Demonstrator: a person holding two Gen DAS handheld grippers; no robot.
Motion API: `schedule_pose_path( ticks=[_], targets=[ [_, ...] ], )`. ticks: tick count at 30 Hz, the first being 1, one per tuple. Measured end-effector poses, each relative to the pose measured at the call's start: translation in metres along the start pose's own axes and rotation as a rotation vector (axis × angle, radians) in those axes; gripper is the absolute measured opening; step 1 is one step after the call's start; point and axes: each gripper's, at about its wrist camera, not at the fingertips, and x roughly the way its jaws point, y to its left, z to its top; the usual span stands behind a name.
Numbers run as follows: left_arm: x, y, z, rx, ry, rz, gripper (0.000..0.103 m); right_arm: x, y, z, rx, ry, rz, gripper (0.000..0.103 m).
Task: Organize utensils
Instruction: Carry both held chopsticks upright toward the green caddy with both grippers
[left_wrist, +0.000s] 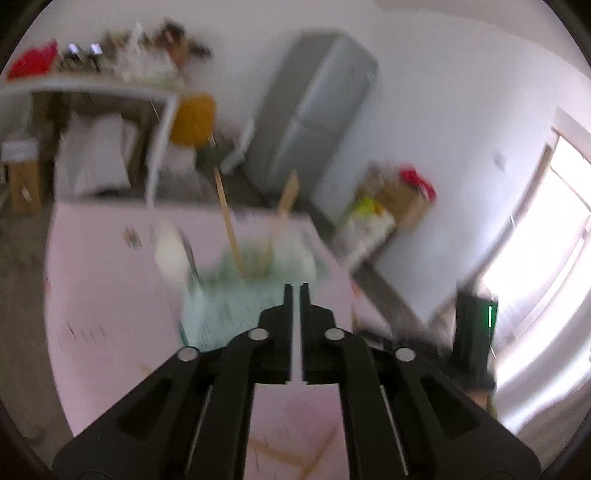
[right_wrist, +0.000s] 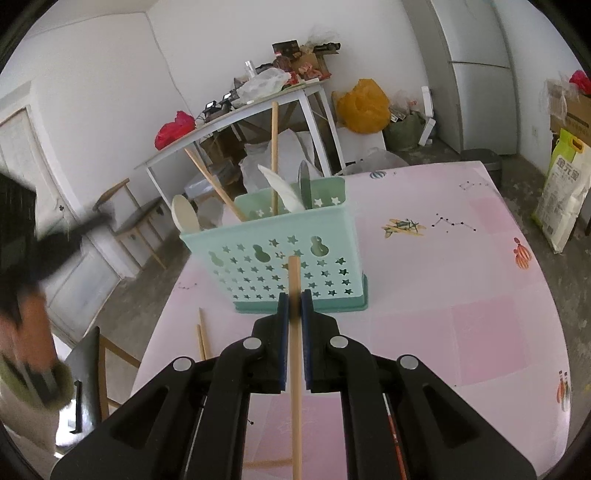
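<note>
Leftmost in the right wrist view, a blurred hand (right_wrist: 27, 325) and dark sleeve fill the frame edge, with two loose wooden chopsticks (right_wrist: 202, 341) lying on the pink tablecloth (right_wrist: 461, 295) just right of them. Next, near the table's far left edge, stands the mint utensil caddy (right_wrist: 280, 266), perforated with stars; it holds a pale spoon (right_wrist: 185, 216) at its left end, two wooden sticks (right_wrist: 274, 155) rising upright and tilted, a white ladle-like piece (right_wrist: 282, 192) and a grey blade (right_wrist: 303, 177). Centrally, the right gripper (right_wrist: 294, 295) is clenched on a wooden chopstick (right_wrist: 295, 369), which runs lengthwise between the blue pads and ends in front of the caddy's near wall. Further right the tablecloth carries small printed motifs, and a rice sack (right_wrist: 563, 195) stands on the floor beyond. In the motion-blurred left wrist view, the left gripper (left_wrist: 296, 291) shows a narrow slit between its jaws with nothing in it, tips just short of the same caddy (left_wrist: 236, 299), a grey refrigerator (left_wrist: 314, 110) behind.
</note>
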Motion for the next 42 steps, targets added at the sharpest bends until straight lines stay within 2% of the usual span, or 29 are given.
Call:
schedule_pose_path(
  ticks=[1, 6, 11, 16, 22, 27, 36, 40, 42],
  targets=[
    [0.007, -0.001, -0.015, 0.003, 0.050, -0.013, 0.015, 0.001, 0.000, 0.001, 0.001, 0.000, -0.002, 0.007],
    [0.047, -0.024, -0.080, 0.087, 0.310, -0.125, 0.030, -0.001, -0.007, 0.004, 0.011, -0.009, -0.032, 0.007],
    [0.070, -0.054, -0.130, 0.257, 0.483, -0.188, 0.031, -0.004, -0.018, 0.004, 0.040, -0.017, -0.058, 0.007],
    [0.072, -0.067, -0.157, 0.374, 0.559, -0.223, 0.031, -0.004, -0.024, 0.001, 0.059, -0.016, -0.072, 0.007],
    [0.074, -0.075, -0.175, 0.424, 0.609, -0.262, 0.031, -0.005, -0.028, -0.002, 0.067, -0.018, -0.071, 0.007],
    [0.094, -0.088, -0.182, 0.472, 0.665, -0.278, 0.031, -0.007, -0.027, -0.006, 0.067, -0.019, -0.065, 0.007],
    [0.127, -0.104, -0.205, 0.549, 0.767, -0.216, 0.029, -0.020, -0.031, -0.013, 0.084, -0.041, -0.061, 0.007],
    [0.138, -0.107, -0.213, 0.560, 0.779, -0.178, 0.014, -0.026, -0.033, -0.013, 0.093, -0.056, -0.063, 0.007],
    [0.138, -0.105, -0.210, 0.544, 0.775, -0.174, 0.012, -0.028, -0.035, -0.013, 0.096, -0.063, -0.063, 0.007]
  ],
)
